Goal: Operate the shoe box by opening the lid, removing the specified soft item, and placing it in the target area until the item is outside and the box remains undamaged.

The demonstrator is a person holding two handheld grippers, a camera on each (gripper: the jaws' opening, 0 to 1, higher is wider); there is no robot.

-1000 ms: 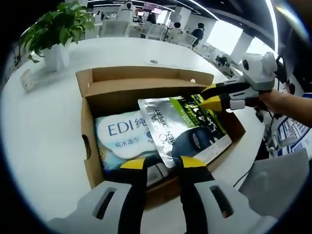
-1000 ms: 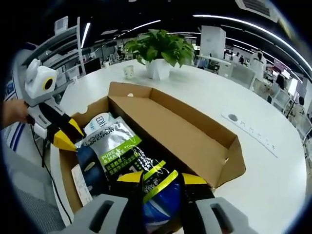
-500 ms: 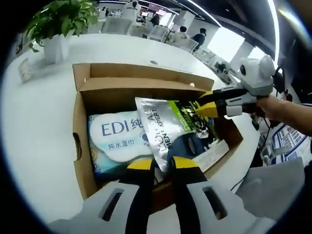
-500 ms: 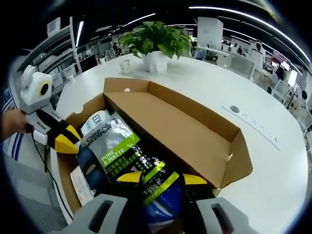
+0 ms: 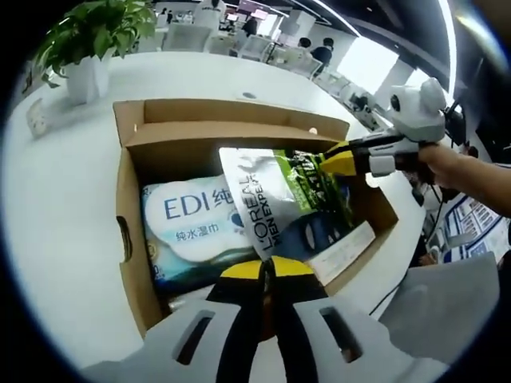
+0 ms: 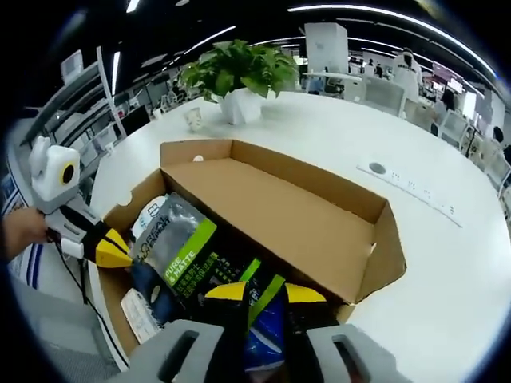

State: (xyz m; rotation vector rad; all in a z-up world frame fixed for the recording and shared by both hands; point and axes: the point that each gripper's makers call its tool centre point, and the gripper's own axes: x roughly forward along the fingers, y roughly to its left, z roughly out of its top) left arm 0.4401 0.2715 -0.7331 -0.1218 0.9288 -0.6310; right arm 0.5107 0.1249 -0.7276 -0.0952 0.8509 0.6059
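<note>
**Both grippers on the L'Oréal pouch, lift under way**

The shoe box stood open on the white table, lid flap folded back. Inside lay the silver-and-green L'Oréal Men Expert pouch, partly over an EDI wet-wipes pack. The right gripper pinched the pouch's far end; the left gripper had its jaws pressed together at the near bottom edge, apparently nipping it, though the contact itself was hard to see.

To do this well, I judged both ends should rise together and level, so the soft pouch neither sagged nor dragged against the cardboard walls, and clear the box's rim before travelling sideways to the target area.

Compared with a second earlier, the left jaws had gone from spread apart to closed, and the pouch's printed face had turned more squarely upward. The right gripper's pinch looked unchanged.
</note>
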